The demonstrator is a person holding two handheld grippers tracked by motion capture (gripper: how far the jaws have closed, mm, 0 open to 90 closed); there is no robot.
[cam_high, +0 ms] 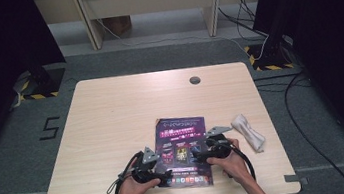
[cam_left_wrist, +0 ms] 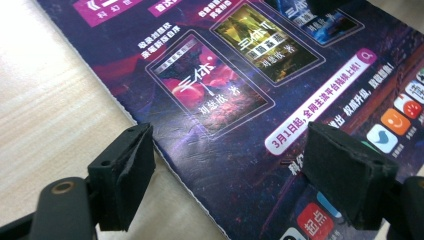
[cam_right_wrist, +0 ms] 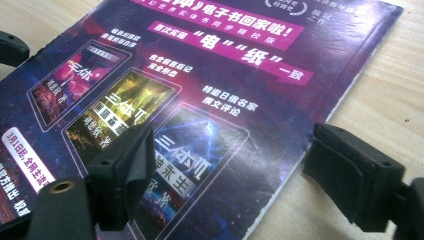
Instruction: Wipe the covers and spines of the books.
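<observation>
Straddling the left edge of the purple flyer point(cam_high: 183, 151), the left gripper point(cam_high: 166, 176) has its jaws wide; the flyer lies flat near the table's point(cam_high: 112, 115) front edge, and the right gripper point(cam_high: 197, 155) spans its right edge, equally wide, a white cloth point(cam_high: 248, 132) beyond.

Even overhead light falls on the pale table point(cam_high: 113, 125), while the room's side edges sink into near black. In both gripper views the glossy poster point(cam_left_wrist: 215, 115) throws soft white glare between and beyond the jaws. The jaws themselves sit close, dark and slightly soft-focused; print ahead of them reads sharp.
</observation>
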